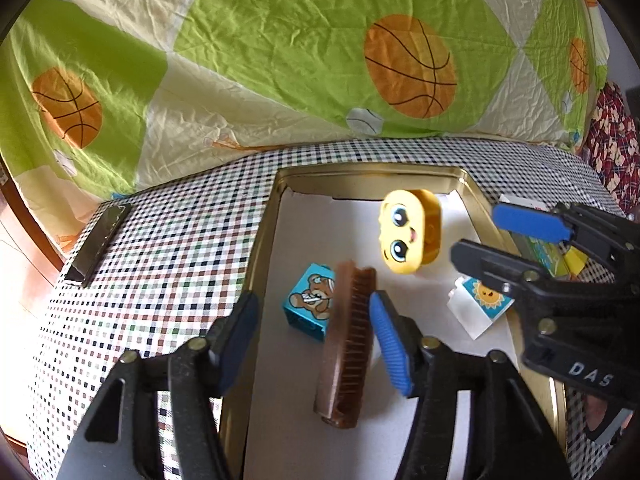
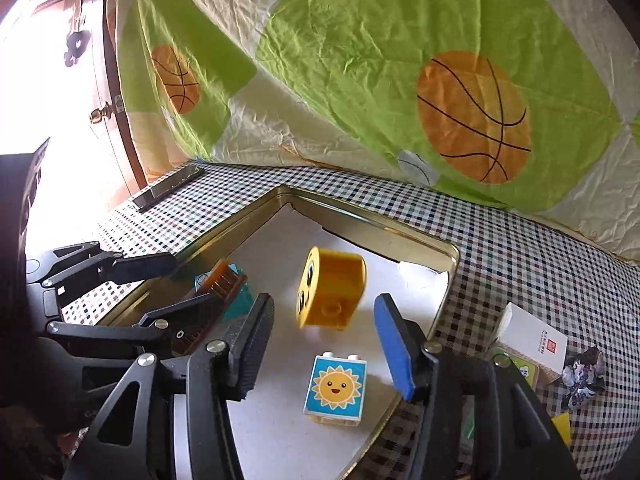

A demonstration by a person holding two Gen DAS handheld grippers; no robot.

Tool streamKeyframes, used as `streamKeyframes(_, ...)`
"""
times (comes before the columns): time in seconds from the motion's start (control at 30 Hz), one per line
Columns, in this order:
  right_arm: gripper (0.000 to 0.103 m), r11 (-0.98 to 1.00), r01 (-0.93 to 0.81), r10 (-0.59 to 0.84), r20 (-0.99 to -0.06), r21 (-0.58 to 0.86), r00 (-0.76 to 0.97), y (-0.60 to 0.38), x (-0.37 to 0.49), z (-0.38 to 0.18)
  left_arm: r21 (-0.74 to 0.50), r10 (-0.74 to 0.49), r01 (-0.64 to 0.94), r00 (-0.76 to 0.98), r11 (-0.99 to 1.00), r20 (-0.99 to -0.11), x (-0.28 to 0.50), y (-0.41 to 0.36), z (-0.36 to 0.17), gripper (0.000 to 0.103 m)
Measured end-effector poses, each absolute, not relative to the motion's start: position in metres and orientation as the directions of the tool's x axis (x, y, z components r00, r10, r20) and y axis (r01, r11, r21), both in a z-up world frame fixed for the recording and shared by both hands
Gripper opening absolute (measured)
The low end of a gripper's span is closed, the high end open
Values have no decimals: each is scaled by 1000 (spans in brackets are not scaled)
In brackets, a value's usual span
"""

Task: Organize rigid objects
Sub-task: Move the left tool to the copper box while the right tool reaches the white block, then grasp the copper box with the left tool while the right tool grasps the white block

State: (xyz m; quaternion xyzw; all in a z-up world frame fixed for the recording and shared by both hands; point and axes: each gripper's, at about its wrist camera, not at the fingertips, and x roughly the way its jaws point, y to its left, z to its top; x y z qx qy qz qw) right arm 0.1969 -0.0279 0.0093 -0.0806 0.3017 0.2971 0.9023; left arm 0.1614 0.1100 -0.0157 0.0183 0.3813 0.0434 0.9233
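Note:
A gold tin tray (image 1: 276, 200) lined with white paper lies on the checked tablecloth. In it are a yellow face block (image 1: 408, 230), a blue bear block (image 1: 310, 302), a white sun block (image 1: 480, 306) and a brown comb (image 1: 348, 344). The comb leans on edge between the open fingers of my left gripper (image 1: 316, 336), which do not press it. In the right wrist view my right gripper (image 2: 324, 344) is open over the tray (image 2: 450, 276). The yellow block (image 2: 332, 292) is blurred, tilted just beyond its tips. The sun block (image 2: 336, 384) lies between its fingers, untouched.
A dark flat bar (image 1: 98, 244) lies on the cloth left of the tray. A white box (image 2: 532, 340), green cards and a crumpled wrapper (image 2: 582, 376) lie right of the tray. A basketball-print sheet (image 1: 320, 40) hangs behind the table.

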Motion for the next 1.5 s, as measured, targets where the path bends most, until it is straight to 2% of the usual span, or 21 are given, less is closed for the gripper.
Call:
streamKeyframes(0.2,61,841,-538,486,-526,62,698,-102,163,14,-25,26,-51,807,998,-590,122,91,3,84)
streamKeyframes(0.4,67,933,-354,336,-519,68,786,-198,143,5,-41,-80,69,857,997,-508,90,32,9,92)
streamKeyframes(0.57,70,951,-294,294,-572,94,766,-232,137,-15,-37,-145,145,860,989,-489,81,-12,4,95)
streamKeyframes(0.67,70,944,-319,301,-615,84,729,-226,131,-27,-9,-125,138,863,990,-489,83,-27,-2,95)
streamKeyframes(0.83,70,918,-378,364,-633,121,683,-209,124,-31,-35,-103,99,860,994,-500,84,-25,-8,99)
streamKeyframes(0.97,73,913,-401,333,-694,68,639,-190,128,-45,-40,-94,86,858,996,-504,83,-22,-9,99)
streamKeyframes(1.07,74,904,-419,342,-733,86,589,-185,133,-55,-34,-93,88,859,996,-503,82,-24,-10,99)
streamKeyframes(1.13,74,907,-416,332,-730,72,597,-185,131,-55,-32,-100,97,856,995,-507,83,-25,-11,99)
streamKeyframes(1.23,62,910,-410,318,-730,57,605,-186,129,-55,-24,-108,111,851,993,-514,83,-30,-12,99)
streamKeyframes(1.5,62,933,-351,307,-686,80,660,-216,126,-46,-7,-136,156,843,988,-521,85,-49,-10,99)
